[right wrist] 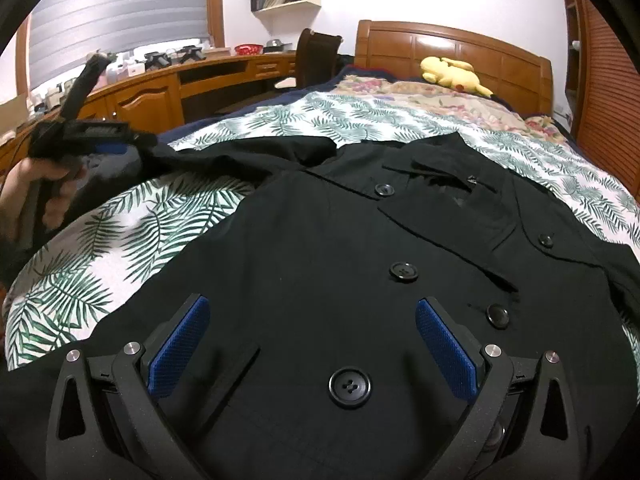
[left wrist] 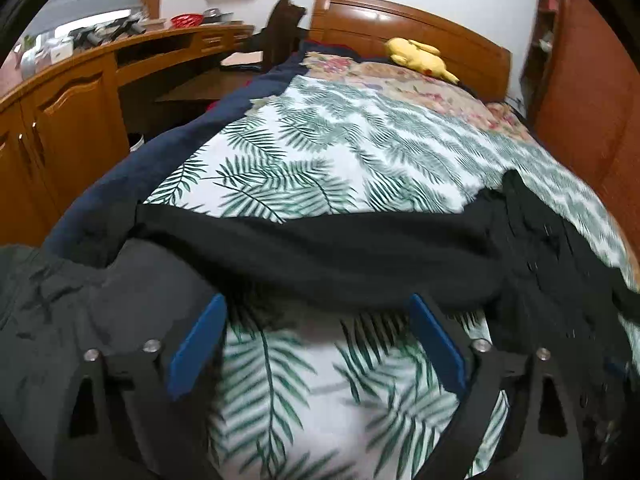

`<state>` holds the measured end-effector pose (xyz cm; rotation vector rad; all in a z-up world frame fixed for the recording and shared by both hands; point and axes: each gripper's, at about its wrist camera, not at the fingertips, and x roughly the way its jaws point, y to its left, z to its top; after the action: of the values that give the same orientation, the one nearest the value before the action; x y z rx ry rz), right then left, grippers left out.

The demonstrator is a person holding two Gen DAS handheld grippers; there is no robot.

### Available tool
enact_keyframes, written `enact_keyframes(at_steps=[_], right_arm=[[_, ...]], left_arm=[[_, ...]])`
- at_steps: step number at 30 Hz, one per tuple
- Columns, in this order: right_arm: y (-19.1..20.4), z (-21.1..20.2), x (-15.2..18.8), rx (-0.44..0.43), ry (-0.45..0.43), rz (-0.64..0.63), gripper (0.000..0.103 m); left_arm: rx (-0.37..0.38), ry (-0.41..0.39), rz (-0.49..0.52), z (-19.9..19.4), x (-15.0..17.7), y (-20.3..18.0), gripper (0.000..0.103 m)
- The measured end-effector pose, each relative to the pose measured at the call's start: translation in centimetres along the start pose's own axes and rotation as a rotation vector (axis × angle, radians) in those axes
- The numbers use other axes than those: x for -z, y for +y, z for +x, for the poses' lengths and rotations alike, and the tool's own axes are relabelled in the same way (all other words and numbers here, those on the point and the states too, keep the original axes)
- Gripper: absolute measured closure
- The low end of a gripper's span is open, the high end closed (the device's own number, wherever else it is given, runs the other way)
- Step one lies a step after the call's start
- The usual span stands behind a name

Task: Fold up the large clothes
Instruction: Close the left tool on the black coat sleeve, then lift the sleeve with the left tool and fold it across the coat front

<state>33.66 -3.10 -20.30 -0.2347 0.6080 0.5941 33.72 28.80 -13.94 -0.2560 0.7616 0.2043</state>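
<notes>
A black buttoned coat [right wrist: 360, 240] lies front-up on the palm-leaf bedspread [left wrist: 304, 152], directly under and ahead of the right gripper [right wrist: 312, 344], whose blue pads [right wrist: 178, 348] stand wide apart over the cloth, gripping nothing, with a large button [right wrist: 349, 387] between them. Off to that gripper's left, the left gripper [left wrist: 316, 344] hangs above the bedspread with its fingers spread — the coat's sleeve [left wrist: 320, 256] stretches across just ahead of its tips, and whether the cloth touches a pad cannot be told. Far ahead, by the wooden headboard [right wrist: 452, 48], rests a yellow plush toy [right wrist: 452, 72].
</notes>
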Motion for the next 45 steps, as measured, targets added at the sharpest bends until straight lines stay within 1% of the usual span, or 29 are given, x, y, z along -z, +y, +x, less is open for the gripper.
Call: enact_keyframes(at_steps=[3, 5, 7, 10, 13, 15, 17, 19, 20, 21, 22, 24, 27, 30, 34, 36, 38, 41, 42, 45], right_arm=[[0.1, 0.0, 0.0, -0.001, 0.001, -0.002, 0.000], [0.0, -0.1, 0.0, -0.004, -0.006, 0.006, 0.000], [-0.2, 0.0, 0.0, -0.009, -0.002, 0.012, 0.000], [-0.2, 0.0, -0.1, -0.014, -0.001, 0.017, 0.000], [-0.2, 0.0, -0.1, -0.016, 0.001, 0.017, 0.000], [-0.2, 0.0, -0.1, -0.017, 0.002, 0.019, 0.000], [-0.2, 0.0, -0.1, -0.018, 0.001, 0.019, 0.000], [-0.2, 0.0, -0.1, -0.017, 0.002, 0.018, 0.000], [-0.2, 0.0, -0.1, -0.017, 0.002, 0.017, 0.000], [-0.2, 0.0, -0.1, -0.017, 0.002, 0.017, 0.000], [-0.2, 0.0, -0.1, -0.017, 0.002, 0.017, 0.000], [-0.2, 0.0, -0.1, -0.017, 0.003, 0.016, 0.000], [-0.1, 0.0, 0.0, -0.018, 0.003, 0.015, 0.000], [-0.1, 0.0, 0.0, -0.020, 0.005, 0.018, 0.000], [-0.2, -0.2, -0.2, -0.027, -0.004, 0.032, 0.000], [-0.4, -0.6, -0.2, -0.040, -0.008, 0.047, 0.000], [-0.8, -0.9, -0.4, -0.064, 0.003, 0.067, 0.000], [-1.3, -1.3, -0.5, -0.123, 0.034, 0.097, 0.000], [-1.3, -1.4, -0.5, -0.129, 0.037, 0.098, 0.000], [-1.2, -2.1, -0.6, -0.121, 0.035, 0.076, 0.000]], left_arm=[[-0.002, 0.003, -0.053, 1.0, -0.7, 0.9, 0.024], [-0.006, 0.020, -0.072, 1.7, -0.9, 1.3, 0.027], [-0.015, 0.045, -0.082, 2.5, -0.9, 1.5, 0.033], [-0.010, 0.069, -0.121, 3.3, -0.6, 1.7, 0.037], [-0.001, 0.087, -0.170, 3.9, -0.4, 2.0, 0.038], [-0.011, 0.091, -0.184, 4.2, -0.5, 2.1, 0.038], [-0.017, 0.088, -0.184, 4.3, -0.8, 2.2, 0.043], [-0.017, 0.093, -0.175, 4.5, -1.1, 2.1, 0.062], [-0.022, 0.099, -0.169, 4.7, -1.3, 2.0, 0.068], [-0.025, 0.102, -0.162, 4.8, -1.5, 2.0, 0.085], [-0.031, 0.104, -0.150, 4.9, -1.6, 1.9, 0.095], [-0.046, 0.107, -0.109, 5.0, -1.9, 1.1, 0.100], [-0.062, 0.085, -0.057, 4.1, -2.4, -0.1, 0.103], [-0.042, 0.061, -0.022, 2.4, -3.1, -1.9, 0.103], [-0.021, 0.040, 0.053, -0.6, -4.1, -5.9, 0.103], [-0.001, 0.026, 0.096, -2.5, -4.4, -8.7, 0.103], [0.009, 0.024, 0.137, -3.8, -4.1, -11.1, 0.103], [0.018, 0.034, 0.201, -5.8, -3.1, -14.4, 0.103], [0.026, 0.039, 0.211, -6.6, -2.6, -15.1, 0.103], [0.053, 0.060, 0.207, -8.0, -1.4, -15.9, 0.100]])
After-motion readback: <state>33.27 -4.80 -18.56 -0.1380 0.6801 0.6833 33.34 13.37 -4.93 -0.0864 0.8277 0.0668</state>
